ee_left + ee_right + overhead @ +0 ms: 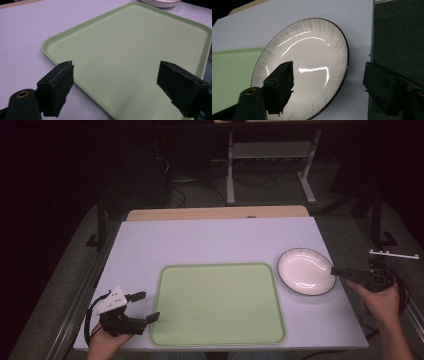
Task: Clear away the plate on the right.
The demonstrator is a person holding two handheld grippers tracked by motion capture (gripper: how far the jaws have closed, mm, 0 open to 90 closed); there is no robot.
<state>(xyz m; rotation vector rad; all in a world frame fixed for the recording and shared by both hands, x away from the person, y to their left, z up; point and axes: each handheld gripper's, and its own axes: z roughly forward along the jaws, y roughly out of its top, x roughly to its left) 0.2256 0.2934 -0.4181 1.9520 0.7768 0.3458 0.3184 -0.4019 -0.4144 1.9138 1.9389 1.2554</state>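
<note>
A pale green tray point(217, 302) lies flat on the near middle of the white table point(215, 240). To its right sits a white plate point(306, 271) with a dark rim. At the tray's left near corner my left gripper point(148, 306) rests open, and its jaws point(116, 72) frame the tray's edge point(130, 45) with nothing between them. My right gripper point(345, 272) is at the plate's right rim. In its own view it point(329, 72) stands open across the plate's rim point(312, 50). One jaw hangs above the plate's inside and the other is beyond the table's edge, neither pressing on it.
The table's right edge point(345, 295) runs just beside the plate, with grey carpet point(397, 37) below it. A wooden strip point(215, 213) lines the far edge. A white bar point(394, 254) sticks out at the right, and desk legs point(230, 175) stand beyond.
</note>
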